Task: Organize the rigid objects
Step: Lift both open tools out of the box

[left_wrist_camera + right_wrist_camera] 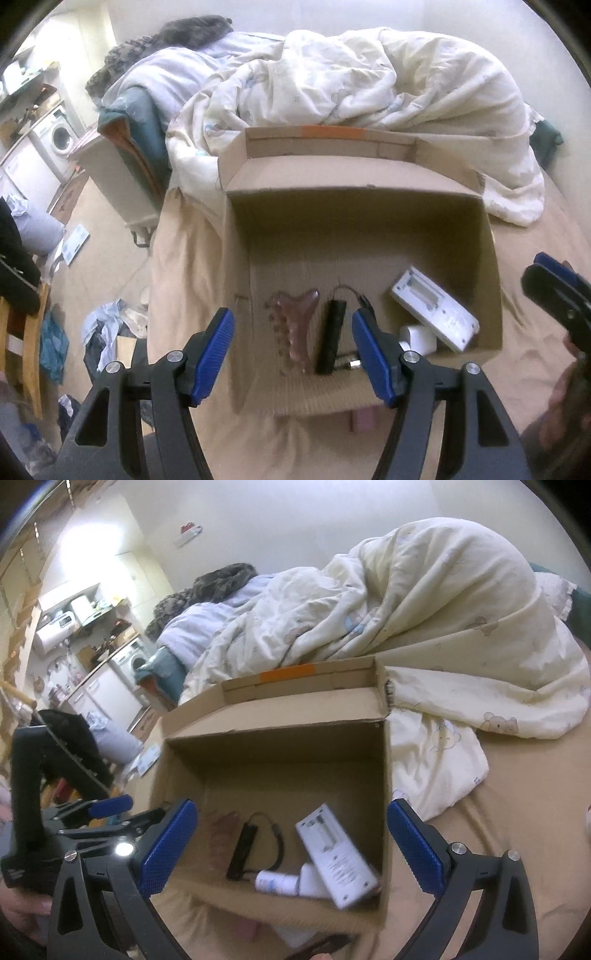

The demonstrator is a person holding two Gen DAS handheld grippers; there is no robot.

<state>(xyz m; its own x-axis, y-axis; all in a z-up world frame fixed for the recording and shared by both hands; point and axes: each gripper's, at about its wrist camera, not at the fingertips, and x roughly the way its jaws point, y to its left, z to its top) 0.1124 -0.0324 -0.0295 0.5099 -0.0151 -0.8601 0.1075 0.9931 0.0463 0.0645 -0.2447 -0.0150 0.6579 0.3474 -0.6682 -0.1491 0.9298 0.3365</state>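
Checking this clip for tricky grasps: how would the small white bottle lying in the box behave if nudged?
The bottle is round and lies on its side, so it would probably roll. It looks small, likely light. The white remote beside it might stop it.

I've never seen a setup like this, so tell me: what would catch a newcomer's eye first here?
Probably the open cardboard box on the bed, with a few things on its floor: a reddish-brown comb-like tool, a black stick-shaped gadget with a cord and a white remote-like device. Next, the left gripper, blue jaws open and empty above the box. Behind lies a rumpled cream duvet.
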